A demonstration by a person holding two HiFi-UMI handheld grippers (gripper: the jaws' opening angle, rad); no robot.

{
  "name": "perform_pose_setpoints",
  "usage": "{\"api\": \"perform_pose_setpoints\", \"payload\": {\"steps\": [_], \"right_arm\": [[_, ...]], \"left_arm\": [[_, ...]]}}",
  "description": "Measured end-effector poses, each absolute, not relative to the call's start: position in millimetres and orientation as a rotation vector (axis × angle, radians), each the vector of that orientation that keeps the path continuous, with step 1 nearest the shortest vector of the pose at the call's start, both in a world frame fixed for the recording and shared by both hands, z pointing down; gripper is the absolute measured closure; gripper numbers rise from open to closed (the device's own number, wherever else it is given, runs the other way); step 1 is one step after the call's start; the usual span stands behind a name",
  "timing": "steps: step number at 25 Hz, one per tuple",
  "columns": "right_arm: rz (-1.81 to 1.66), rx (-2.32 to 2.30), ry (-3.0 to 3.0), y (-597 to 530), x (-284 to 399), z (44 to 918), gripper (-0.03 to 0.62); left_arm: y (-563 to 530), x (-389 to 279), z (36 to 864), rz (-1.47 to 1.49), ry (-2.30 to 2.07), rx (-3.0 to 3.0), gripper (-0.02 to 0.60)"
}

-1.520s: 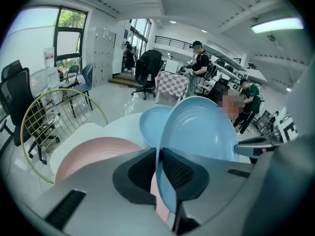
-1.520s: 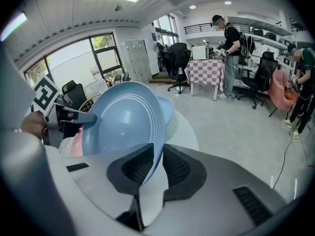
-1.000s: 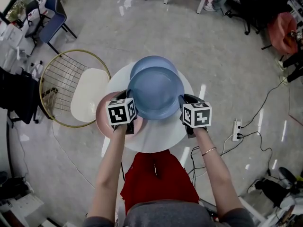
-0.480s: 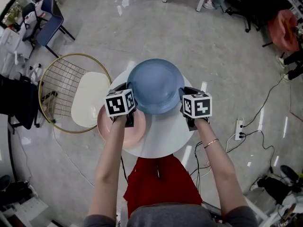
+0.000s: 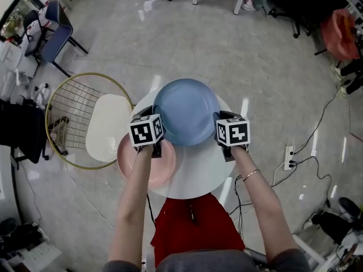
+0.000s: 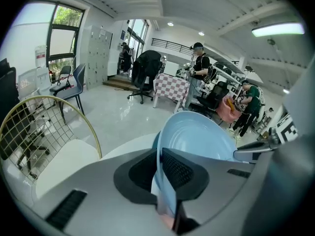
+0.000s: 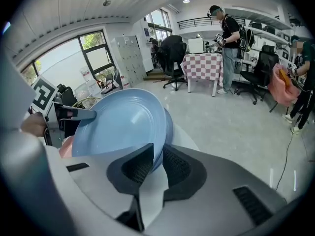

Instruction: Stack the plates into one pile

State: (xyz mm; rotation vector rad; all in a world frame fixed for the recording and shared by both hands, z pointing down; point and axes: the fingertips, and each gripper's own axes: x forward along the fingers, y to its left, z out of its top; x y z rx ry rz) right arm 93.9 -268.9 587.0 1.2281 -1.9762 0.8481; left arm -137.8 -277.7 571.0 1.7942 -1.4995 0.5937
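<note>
While the pile is not yet made, we enter the pieces as they lie.

Item, the upper blue plate (image 5: 186, 111): carried over the far half of the round white bench (image 5: 198, 171). Its left rim is pinched by the left tool (image 6: 160, 170) and its right rim by the right tool (image 7: 155, 163), each clamped onto the edge.

Item, the lower blue plate (image 7: 168, 119): on the bench directly beneath the carried one. Only a darker sliver of its edge shows in the two gripper views, and we cannot tell whether the two plates touch.

Item, the pink plate (image 5: 140, 164): flat on the bench's near left part, partly under the left tool and apart from the blue pair.

Step in hand, as we judge it: setting blue on blue. The next move calls for an even descent with the rims kept centred. Both tools then spread together so the plate neither tips nor slides. The pink plate would remain to be added.

Against the frame of a second ago: there the lower blue plate showed beyond the carried plate's far rim. Now the carried plate covers it in the head view, having travelled away from the person, and more of the pink plate lies bare
</note>
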Motion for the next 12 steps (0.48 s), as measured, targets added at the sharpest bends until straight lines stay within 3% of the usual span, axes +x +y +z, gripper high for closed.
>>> {"api": "perform_pose_setpoints", "payload": {"steps": [12], "right_arm": [[0.829,1.248,-1.964,-281,92,598,0.519]], "left_arm": [[-287,-139,593,0.647,-1.504,1.799,0.538]]}}
